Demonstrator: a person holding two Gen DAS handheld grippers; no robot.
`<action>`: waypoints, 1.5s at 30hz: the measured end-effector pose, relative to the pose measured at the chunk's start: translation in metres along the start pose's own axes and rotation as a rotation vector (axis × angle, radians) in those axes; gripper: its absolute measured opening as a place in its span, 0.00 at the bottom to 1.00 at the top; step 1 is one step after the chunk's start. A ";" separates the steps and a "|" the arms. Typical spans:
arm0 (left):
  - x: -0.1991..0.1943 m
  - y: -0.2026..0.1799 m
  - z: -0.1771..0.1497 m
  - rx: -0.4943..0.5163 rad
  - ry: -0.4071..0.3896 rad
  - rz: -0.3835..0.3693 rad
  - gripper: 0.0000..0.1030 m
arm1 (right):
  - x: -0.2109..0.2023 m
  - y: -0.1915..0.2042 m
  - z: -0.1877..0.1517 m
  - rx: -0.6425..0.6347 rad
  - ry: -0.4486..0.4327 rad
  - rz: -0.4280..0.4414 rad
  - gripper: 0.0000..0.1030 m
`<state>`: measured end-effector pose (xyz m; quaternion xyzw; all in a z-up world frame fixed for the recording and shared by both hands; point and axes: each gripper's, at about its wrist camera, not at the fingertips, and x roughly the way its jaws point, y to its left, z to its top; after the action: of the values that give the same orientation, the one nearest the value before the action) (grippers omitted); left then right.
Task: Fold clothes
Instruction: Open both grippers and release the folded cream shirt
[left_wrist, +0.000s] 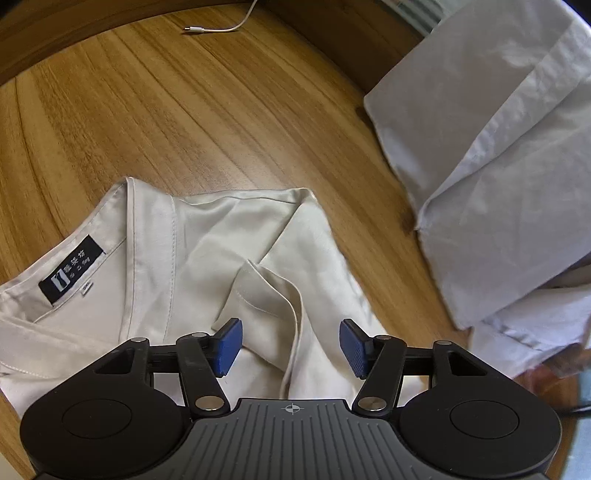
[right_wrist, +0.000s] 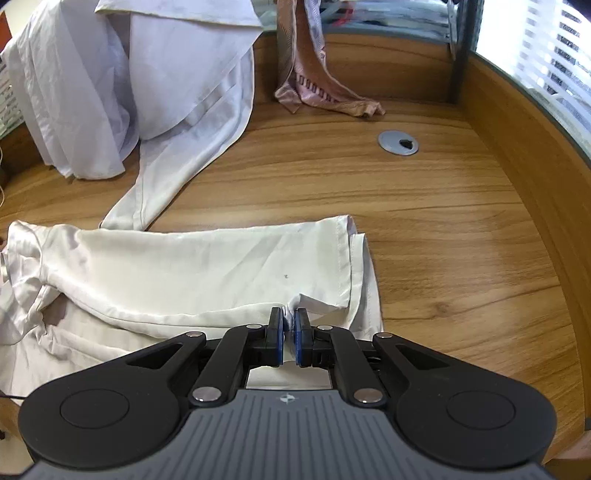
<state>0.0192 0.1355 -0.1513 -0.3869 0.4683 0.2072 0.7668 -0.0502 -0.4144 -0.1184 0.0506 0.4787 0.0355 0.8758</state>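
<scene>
A cream satin blouse (left_wrist: 207, 243) with a black neck label (left_wrist: 72, 269) lies on the wooden table (left_wrist: 184, 110) in the left wrist view. My left gripper (left_wrist: 290, 345) hovers open just above a folded sleeve flap (left_wrist: 266, 291), and its blue pads touch nothing. In the right wrist view the same blouse (right_wrist: 192, 266) lies folded across the table (right_wrist: 443, 229). My right gripper (right_wrist: 290, 336) is shut on a pinch of the blouse's near edge.
A white shirt (left_wrist: 498, 155) hangs down onto the table at the right, also seen as the white shirt (right_wrist: 155, 81) at the far left. A pink garment (right_wrist: 314, 74) drapes at the back. A cable grommet (right_wrist: 398, 143) and a white cable (left_wrist: 218, 29) lie on the wood.
</scene>
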 end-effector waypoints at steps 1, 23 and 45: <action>0.003 -0.003 0.000 0.007 -0.007 0.010 0.59 | 0.001 0.000 0.000 -0.002 0.001 -0.001 0.07; -0.084 0.001 -0.026 -0.009 -0.141 -0.042 0.03 | -0.026 -0.026 0.026 -0.096 -0.136 0.074 0.07; -0.067 0.076 -0.100 0.067 -0.004 0.026 0.30 | 0.007 -0.014 -0.021 -0.200 -0.005 -0.020 0.27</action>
<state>-0.1205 0.1060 -0.1486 -0.3544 0.4784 0.2018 0.7777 -0.0636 -0.4259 -0.1373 -0.0415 0.4711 0.0742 0.8780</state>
